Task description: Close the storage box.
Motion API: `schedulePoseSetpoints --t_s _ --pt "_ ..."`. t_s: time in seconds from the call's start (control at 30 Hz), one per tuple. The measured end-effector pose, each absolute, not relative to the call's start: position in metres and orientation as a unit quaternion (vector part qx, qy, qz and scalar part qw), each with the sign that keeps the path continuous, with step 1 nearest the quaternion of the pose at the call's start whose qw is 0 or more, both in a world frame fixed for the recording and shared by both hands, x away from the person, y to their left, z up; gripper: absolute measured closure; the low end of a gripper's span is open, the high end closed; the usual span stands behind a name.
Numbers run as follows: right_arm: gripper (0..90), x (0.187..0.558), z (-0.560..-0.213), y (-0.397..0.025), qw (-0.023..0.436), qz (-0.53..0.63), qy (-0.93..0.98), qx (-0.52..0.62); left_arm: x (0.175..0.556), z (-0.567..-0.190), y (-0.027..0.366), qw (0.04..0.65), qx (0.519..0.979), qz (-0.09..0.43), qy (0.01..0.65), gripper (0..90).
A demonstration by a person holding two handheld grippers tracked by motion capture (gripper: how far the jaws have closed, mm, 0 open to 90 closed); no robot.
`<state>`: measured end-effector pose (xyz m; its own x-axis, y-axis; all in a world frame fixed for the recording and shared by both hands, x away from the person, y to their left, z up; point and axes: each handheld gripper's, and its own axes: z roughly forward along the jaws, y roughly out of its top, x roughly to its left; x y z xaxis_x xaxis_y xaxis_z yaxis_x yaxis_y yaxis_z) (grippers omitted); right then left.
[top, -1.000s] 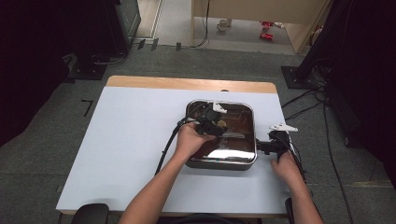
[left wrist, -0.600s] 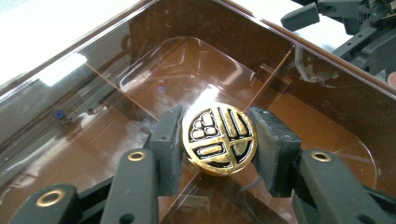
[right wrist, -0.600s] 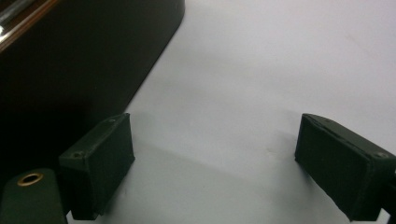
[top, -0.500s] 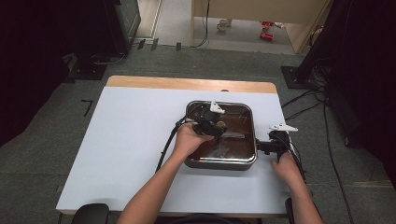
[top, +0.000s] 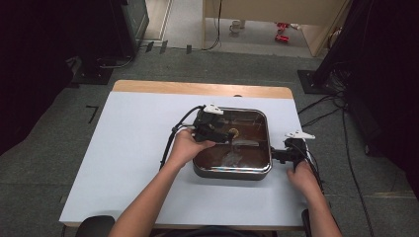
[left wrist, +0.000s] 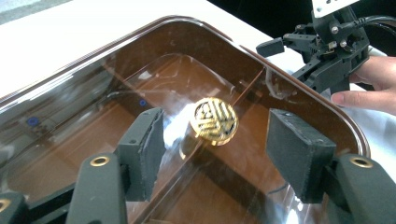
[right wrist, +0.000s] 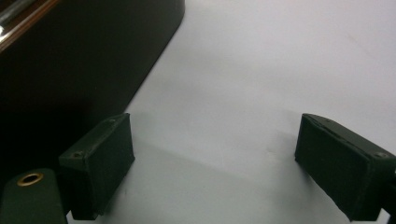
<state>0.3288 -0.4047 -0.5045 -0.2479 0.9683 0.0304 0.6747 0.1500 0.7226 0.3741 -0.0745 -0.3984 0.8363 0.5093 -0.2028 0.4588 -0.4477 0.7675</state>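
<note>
Brass-coloured, round and stamped with a lattice pattern, the knob (left wrist: 214, 120) sits at the middle of a tinted glass lid (left wrist: 140, 88) that covers one square dark pan (top: 232, 170), right of centre on the surface (top: 123, 148).

We have the left tongs (left wrist: 212, 149) over the lid with both pads apart and the knob between them, touching neither. We judge the step in hand to be gripping that knob, so we would come a little lower, keep it centred in the gap, and close evenly so the glass does not skid or tip.

At about 3 o'clock from the pan, the right tongs (right wrist: 215, 158) are spread wide with nothing between them, low over the bare surface just beside the pan's wall, which looks well placed to steady it.

We count one knob, one lid, one pan, two tongs.
</note>
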Motion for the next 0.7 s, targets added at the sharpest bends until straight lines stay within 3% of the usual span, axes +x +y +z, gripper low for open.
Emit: schedulePoseSetpoints --t_s 0.7 --pt "10.9 0.329 -0.504 -0.405 0.23 0.319 0.723 0.568 0.327 -0.405 -0.003 0.425 0.843 0.076 0.321 30.6"
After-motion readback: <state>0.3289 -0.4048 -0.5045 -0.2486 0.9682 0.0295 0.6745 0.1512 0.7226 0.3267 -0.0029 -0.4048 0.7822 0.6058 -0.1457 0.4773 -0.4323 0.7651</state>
